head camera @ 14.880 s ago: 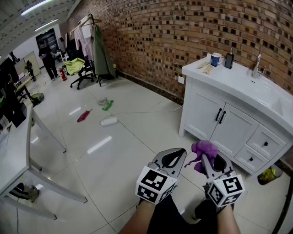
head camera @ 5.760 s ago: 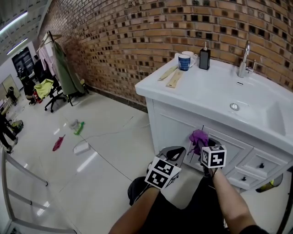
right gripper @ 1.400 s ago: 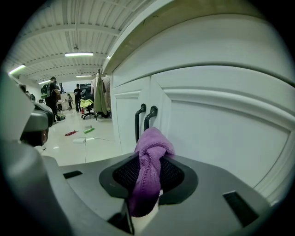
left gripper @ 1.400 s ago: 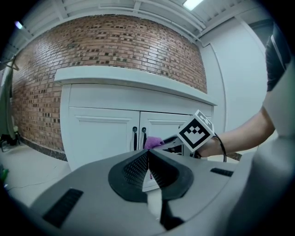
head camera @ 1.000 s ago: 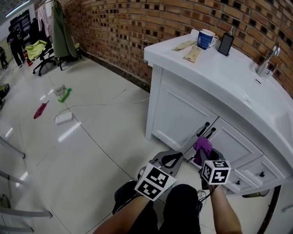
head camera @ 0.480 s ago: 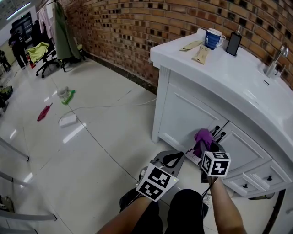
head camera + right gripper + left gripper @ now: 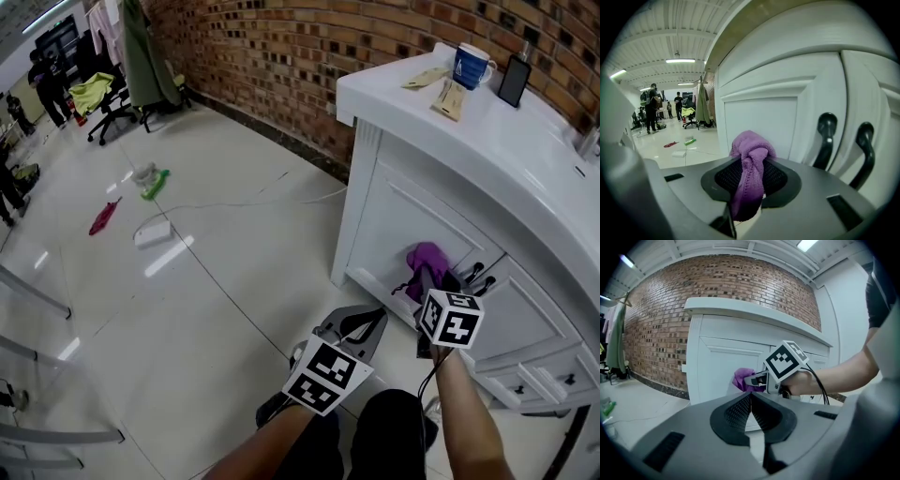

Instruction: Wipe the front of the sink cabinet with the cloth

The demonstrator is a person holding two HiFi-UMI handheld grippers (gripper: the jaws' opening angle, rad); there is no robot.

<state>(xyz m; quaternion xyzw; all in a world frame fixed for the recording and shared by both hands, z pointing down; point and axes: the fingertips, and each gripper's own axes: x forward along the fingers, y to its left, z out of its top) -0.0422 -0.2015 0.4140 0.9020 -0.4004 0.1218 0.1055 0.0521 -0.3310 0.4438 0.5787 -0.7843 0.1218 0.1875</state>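
Observation:
A purple cloth (image 7: pixel 427 264) (image 7: pixel 751 168) (image 7: pixel 742 378) is bunched in my right gripper (image 7: pixel 434 281), whose jaws are shut on it. The cloth presses against the left door (image 7: pixel 422 239) of the white sink cabinet (image 7: pixel 759 117), just left of its two black door handles (image 7: pixel 826 136). My left gripper (image 7: pixel 361 328) hangs lower and to the left, over the floor, jaws shut with nothing in them; its view shows the right gripper (image 7: pixel 757 378) and the cloth at the cabinet front (image 7: pixel 717 366).
On the white countertop (image 7: pixel 506 141) stand a blue mug (image 7: pixel 470 66), a dark bottle (image 7: pixel 514 81) and wooden utensils (image 7: pixel 448 97). Drawers (image 7: pixel 548 375) lie right of the doors. A brick wall (image 7: pixel 300 56) runs behind. A cable (image 7: pixel 244 204) and small items (image 7: pixel 150 230) lie on the tiled floor.
The right gripper with the cloth has shifted leftward across the cabinet front, from the handles onto the left door panel. The head view has swung so the cabinet sits further right.

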